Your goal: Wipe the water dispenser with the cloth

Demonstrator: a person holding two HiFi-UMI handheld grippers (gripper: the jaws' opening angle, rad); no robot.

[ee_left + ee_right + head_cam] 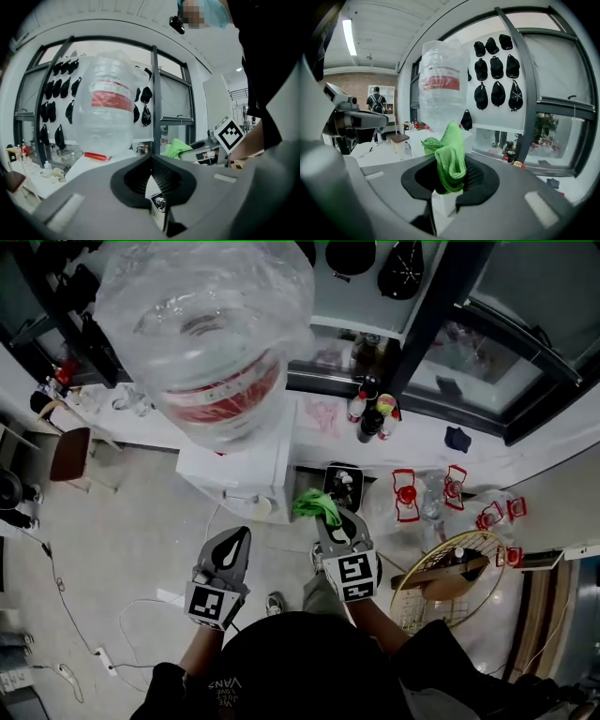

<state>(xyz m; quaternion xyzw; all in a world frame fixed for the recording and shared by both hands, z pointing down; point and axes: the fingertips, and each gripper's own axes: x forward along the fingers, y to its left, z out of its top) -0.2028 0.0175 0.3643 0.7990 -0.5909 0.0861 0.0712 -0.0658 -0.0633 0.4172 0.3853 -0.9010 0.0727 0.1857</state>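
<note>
Water dispenser (246, 470), a white cabinet, stands on the floor against the window counter (141, 423), and the big clear bottle (206, 324) upended on it swells wider than the top it sits on, so that overhang and the cabinet's front corners are the edges to mind. Bare floor (122, 531) lies open in front and to the person's left, crossed only by loose cables (84, 615), while the right side is crowded with empty jugs (422, 498) and a round wire basket (450, 577), leaving less swing there. Both tools hang near the cabinet's front. The left gripper (240, 534) has its jaws pressed together on nothing, a little apart from the front face. The right gripper (328, 518) has its jaws pinching the green cloth (450, 154), bunched and sticking up past the tips, just beside the front right corner; contact cannot be told. By my reading the cloth is in hand and presented, and the wiping itself looks not yet begun, with every face left to do.
</note>
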